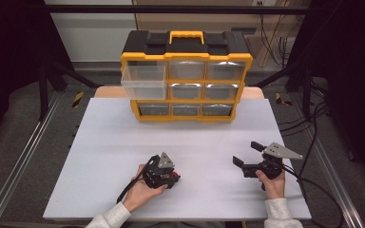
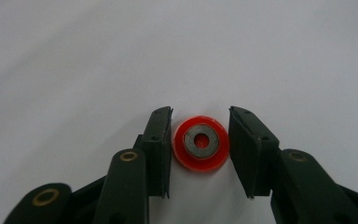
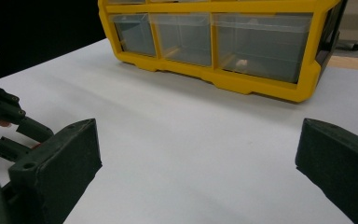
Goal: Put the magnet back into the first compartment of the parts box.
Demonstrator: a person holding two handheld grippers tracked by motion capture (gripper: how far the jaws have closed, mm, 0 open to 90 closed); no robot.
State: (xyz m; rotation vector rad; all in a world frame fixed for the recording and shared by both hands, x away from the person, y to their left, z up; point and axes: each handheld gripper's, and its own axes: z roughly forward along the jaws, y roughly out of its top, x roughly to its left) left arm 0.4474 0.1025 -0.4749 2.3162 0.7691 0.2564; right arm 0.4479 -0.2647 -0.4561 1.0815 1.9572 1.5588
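Yellow-and-black drawer organizer (image 1: pixel 186 76) sits at the far middle of the white desk (image 1: pixel 104 142), top-left clear drawer (image 1: pixel 144 80) pulled out toward the near side, the rest flush. Both hands work the near edge: left gripper (image 1: pixel 164 171) near centre, pointed down at the desk; right gripper (image 1: pixel 245 156) near right, held level and aimed left-and-far toward the organizer. Right fingers (image 3: pixel 56 163) stand wide apart with nothing between them, just bare desk and the organizer's bottom row ahead. The part that matters is the small red wheel (image 2: pixel 200 143) with a grey metal hub, lying flat on the desk, hole axis straight up. In the left gripper view it sits dead between the left fingers (image 2: pixel 161 149): the left-hand pad is at or touching its rim, the right-hand pad a sliver off or just meeting it, hard to call from this angle. I read that gripper as closed down on the wheel, squeezing across its diameter. No long axis to align since it's round, so the grip direction is free; centring looks good. Left hand owns it; right is well apart and idle. Likely next call: lift straight up, then carry far and slightly left to the open drawer.
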